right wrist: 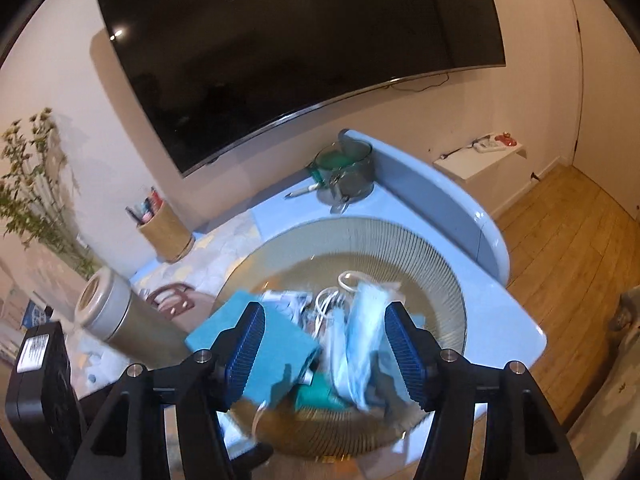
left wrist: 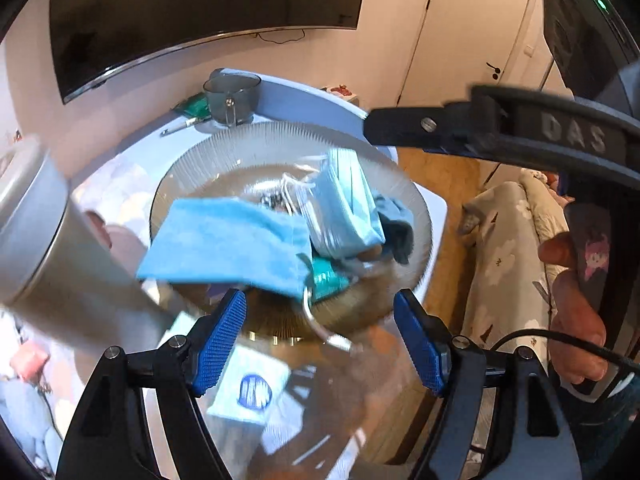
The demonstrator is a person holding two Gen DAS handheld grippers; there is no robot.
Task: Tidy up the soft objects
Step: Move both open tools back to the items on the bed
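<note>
Both tools are released here, nothing pinched in either one. The left tool sits at the bottom of its frame with its blue pads spread on either side of the near rim of the ribbed glass bowl, clear of it. The right tool hangs low in its frame, jaws apart over the pile, apparently above the stuff and not on it, though the blur makes that hard to call.

Everything soft is already heaped in the bowl, which I guess is the point: one container so it doesn't sprawl over the light blue worktop. There's a blue cloth draped toward the left of the pile, a bundle of pale blue face masks right of centre with white cords tangled beside them, and a teal packet poking out underneath.

Further out, a metal flask lies on its side at lower left, a grey glass mug stands behind the bowl, and a dark TV fills the wall above.
</note>
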